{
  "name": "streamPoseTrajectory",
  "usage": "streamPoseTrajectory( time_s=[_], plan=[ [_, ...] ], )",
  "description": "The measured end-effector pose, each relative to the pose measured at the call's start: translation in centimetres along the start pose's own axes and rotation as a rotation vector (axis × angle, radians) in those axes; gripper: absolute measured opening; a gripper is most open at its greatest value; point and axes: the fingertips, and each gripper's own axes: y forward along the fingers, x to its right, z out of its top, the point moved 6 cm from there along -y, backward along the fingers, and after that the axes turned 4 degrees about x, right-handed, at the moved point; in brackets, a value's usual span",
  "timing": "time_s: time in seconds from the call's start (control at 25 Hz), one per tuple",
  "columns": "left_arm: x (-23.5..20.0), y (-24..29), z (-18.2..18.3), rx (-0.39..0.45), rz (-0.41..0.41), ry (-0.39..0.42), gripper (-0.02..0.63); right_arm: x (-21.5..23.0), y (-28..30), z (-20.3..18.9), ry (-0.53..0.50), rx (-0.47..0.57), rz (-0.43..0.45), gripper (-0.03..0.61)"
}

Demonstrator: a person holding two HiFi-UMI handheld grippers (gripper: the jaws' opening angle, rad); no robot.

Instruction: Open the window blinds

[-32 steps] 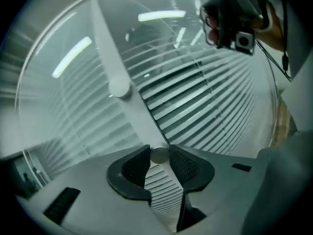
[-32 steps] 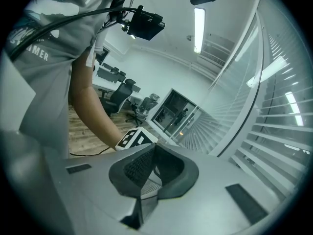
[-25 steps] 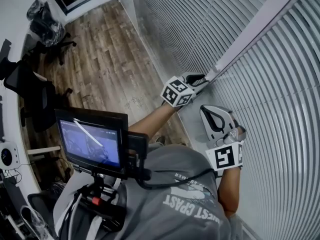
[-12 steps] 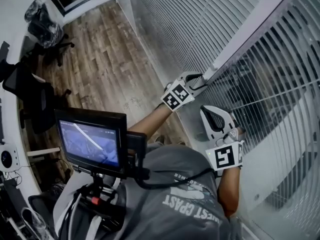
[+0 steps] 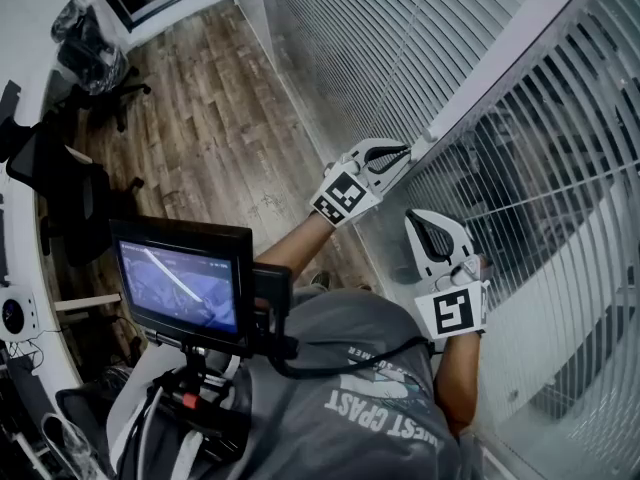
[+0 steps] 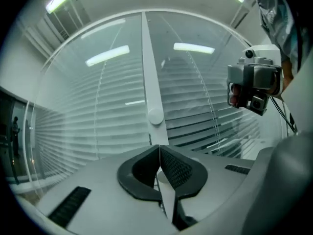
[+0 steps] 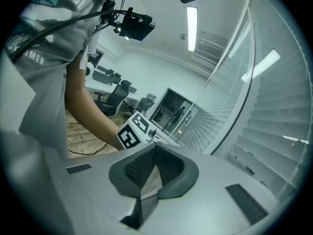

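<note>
Wood-plank floor and black office chairs fill the left of the head view, and the window blinds run down its right side. Their right-hand panel has its slats tilted apart, so dark shapes outside show between them. The left-hand panel lies flat and closed. I judge the job about half done: one panel is open, the other is left to turn. A white tilt wand hangs along the seam between the panels, and the left gripper sits at its lower end. The right gripper hangs just below, in front of the open panel, touching nothing that I can see. No container shows here.

From the left gripper view, closed slats lie left of the wand and tilted ones right of it. The wand's rounded end stands just above the jaw tips. These jaws have just been closing and meet at their tips. Nothing shows between them, so the wand looks free of the grip.

From the right gripper view, an office with desks, chairs and a ceiling light strip spreads to the left, and blind slats curve up the right edge. The jaws are pressed together with nothing in them. The left gripper's marker cube sits just beyond them. Again, no container is in sight.
</note>
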Motion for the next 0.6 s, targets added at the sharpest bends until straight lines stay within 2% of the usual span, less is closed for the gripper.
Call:
streamPoseTrajectory(
  time_s=[0.04,0.12,0.6],
  plan=[
    [0.09,-0.19,0.32,0.020,0.001,0.025,0.003,0.03,0.01,-0.03,0.003,-0.001,-0.002,-0.006],
    [0.25,-0.46,0.71,0.043,0.004,0.051,0.003,0.10,0.01,-0.11,0.007,-0.002,-0.005,-0.006],
    [0.47,-0.58,1.04,0.057,-0.003,0.055,0.003,-0.16,-0.01,-0.76,0.033,-0.037,0.010,-0.006]
  ],
)
